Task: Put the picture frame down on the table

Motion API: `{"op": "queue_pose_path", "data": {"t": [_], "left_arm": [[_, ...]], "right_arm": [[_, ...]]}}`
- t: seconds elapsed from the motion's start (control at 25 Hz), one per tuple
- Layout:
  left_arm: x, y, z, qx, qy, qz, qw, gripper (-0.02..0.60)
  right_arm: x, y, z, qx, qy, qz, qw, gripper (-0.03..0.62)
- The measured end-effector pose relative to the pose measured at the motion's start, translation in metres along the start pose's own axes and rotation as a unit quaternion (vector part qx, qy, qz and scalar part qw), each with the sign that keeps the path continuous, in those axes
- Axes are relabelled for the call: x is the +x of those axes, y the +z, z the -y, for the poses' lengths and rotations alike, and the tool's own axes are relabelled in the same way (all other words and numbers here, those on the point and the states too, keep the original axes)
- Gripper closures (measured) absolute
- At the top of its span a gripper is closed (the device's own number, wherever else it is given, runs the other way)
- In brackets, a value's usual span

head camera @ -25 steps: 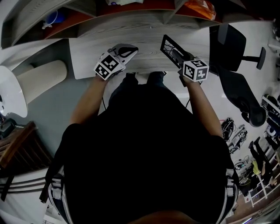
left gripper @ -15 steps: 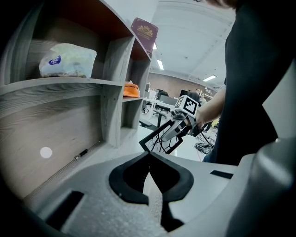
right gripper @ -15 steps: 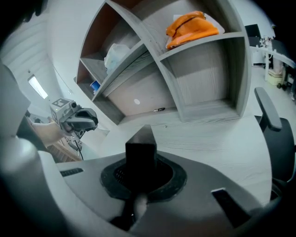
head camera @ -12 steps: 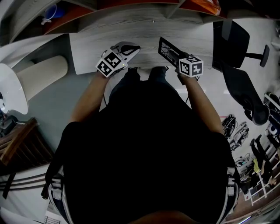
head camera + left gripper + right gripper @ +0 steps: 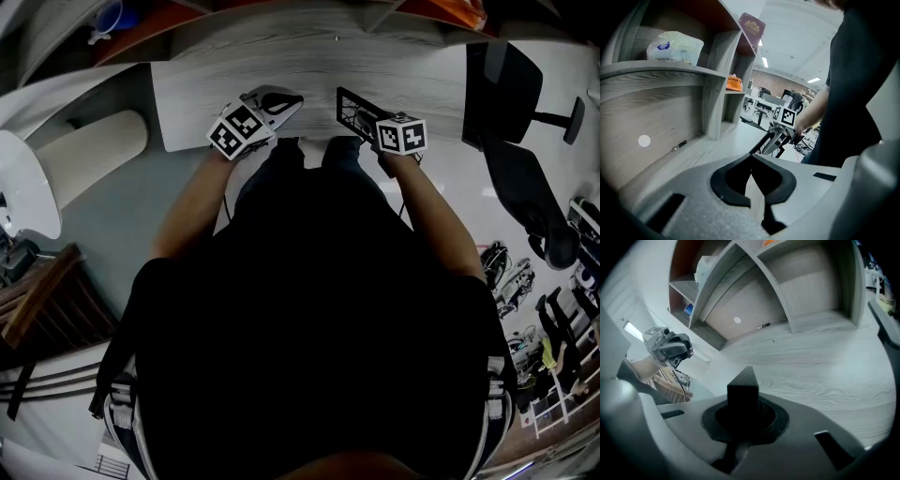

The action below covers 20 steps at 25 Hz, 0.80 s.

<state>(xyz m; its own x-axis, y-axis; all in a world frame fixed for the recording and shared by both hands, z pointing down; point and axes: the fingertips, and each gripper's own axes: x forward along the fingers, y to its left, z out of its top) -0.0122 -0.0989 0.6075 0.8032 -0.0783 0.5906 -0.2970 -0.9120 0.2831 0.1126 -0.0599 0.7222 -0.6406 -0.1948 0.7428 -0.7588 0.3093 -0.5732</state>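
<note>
table (image 5: 281, 70) beneath frame (image 5: 352, 108): whole overhead, edge-on at right gripper (image 5: 743, 412)

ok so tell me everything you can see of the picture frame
The picture frame is a dark, thin-edged rectangle, and what it holds is too small and dark to make out. The right tongs are clamped on one edge, which shows between them as a black block. It is held tilted over the pale wood-grain table, toward the person's side. Whether its far edge touches the table can't be told.
</note>
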Motion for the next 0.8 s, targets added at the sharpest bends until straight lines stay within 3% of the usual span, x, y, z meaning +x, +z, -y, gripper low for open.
{"op": "queue_pose_path", "data": {"t": [0.32, 0.8], "left_arm": [[0.001, -0.007, 0.001, -0.002, -0.001, -0.007, 1.0, 0.563], [0.004, -0.014, -0.003, -0.011, -0.009, -0.013, 0.9998, 0.563]], "right_arm": [[0.022, -0.024, -0.003, -0.005, 0.013, -0.048, 0.999, 0.579], [0.028, -0.023, 0.003, 0.007, 0.018, -0.058, 0.998, 0.577]]}}
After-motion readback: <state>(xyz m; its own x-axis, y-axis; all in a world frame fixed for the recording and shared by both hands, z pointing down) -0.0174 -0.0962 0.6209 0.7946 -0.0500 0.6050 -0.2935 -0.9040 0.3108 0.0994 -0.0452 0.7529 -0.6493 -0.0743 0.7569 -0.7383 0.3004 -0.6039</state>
